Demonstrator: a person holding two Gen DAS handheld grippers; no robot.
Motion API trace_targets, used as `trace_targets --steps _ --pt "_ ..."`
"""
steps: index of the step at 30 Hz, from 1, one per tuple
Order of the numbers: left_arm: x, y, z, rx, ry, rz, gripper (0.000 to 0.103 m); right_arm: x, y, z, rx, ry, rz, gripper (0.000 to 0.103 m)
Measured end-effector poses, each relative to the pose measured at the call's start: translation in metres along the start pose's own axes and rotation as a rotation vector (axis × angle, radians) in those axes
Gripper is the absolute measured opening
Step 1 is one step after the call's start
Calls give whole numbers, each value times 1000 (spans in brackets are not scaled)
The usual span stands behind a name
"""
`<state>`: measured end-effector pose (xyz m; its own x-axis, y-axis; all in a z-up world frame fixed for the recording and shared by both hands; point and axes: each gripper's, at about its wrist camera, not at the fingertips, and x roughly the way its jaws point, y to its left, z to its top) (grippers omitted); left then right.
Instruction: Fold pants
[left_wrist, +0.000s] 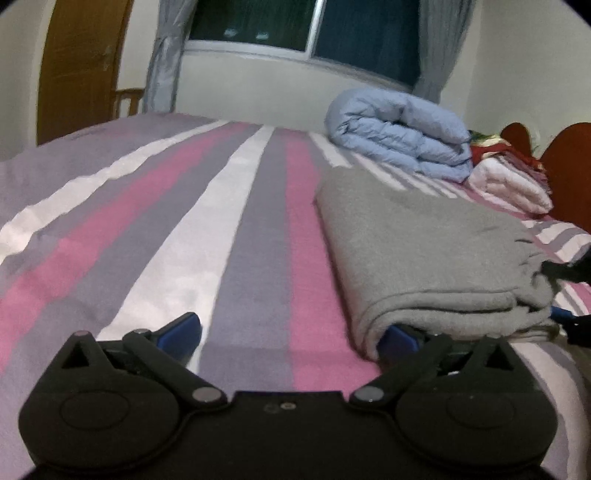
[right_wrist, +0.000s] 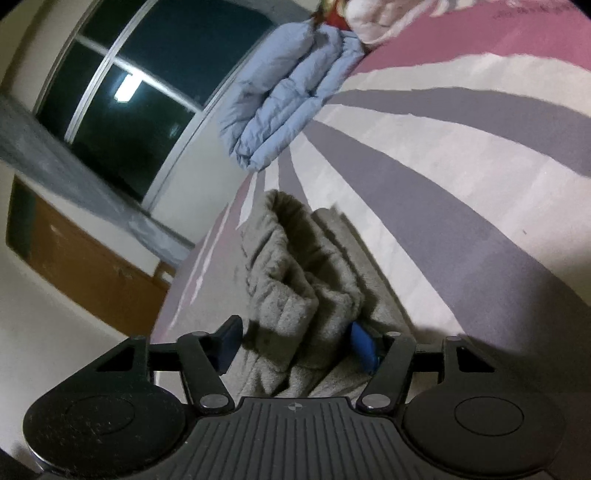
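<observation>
The grey pants (left_wrist: 424, 258) lie folded in thick fleecy layers on the striped bed (left_wrist: 166, 221), on its pink, white and grey cover. No writing can be read. The left gripper (left_wrist: 291, 332) is spread wide, its right finger tucked under the fold's near edge, nothing clamped. The right gripper (right_wrist: 295, 343) is parted around a bunched fold, not pressing it. Only the left view shows the folded blue quilt (left_wrist: 402, 133) upright.

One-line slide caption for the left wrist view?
Open left gripper beside folded gray pants on the striped bed.
</observation>
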<state>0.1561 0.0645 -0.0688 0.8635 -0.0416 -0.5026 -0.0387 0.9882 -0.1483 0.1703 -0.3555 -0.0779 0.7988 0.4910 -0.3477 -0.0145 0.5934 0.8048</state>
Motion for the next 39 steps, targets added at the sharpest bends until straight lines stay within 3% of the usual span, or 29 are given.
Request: trace_targets --steps 1,3,5,11,16,20,23,25,28,31,32,39 --pt "0 -2 1 21 -9 0 96 0 4 0 -27 2 -12 44" --pt "3 0 2 3 9 13 96 -7 7 0 -37 -26 -10 32" --pt "5 7 2 -38 21 -14 96 -18 10 1 -40 -65 10 32" --pt "6 1 1 4 20 11 98 -13 -14 -4 62 -41 -20 32" --pt "3 4 -1 0 17 -4 97 -28 9 -7 -71 -117 9 32" --pt "5 1 -3 30 32 -1 98 -17 -14 -9 36 -79 -49 32" --pt "1 4 -5 52 52 -4 98 -20 -12 -8 31 -81 -56 32" --pt "-4 10 -5 68 66 7 98 -22 -11 -6 20 -71 -57 35" --pt "-15 26 -3 51 85 98 96 -32 -5 3 -17 -65 -66 44" --pt "-29 56 8 -123 65 51 96 -53 2 10 -80 -87 -51 66" --pt "-29 60 12 -135 62 48 96 -58 3 13 -93 -88 -39 70" --pt "-6 45 50 -84 76 -41 96 -57 16 29 -156 -77 -19 77"
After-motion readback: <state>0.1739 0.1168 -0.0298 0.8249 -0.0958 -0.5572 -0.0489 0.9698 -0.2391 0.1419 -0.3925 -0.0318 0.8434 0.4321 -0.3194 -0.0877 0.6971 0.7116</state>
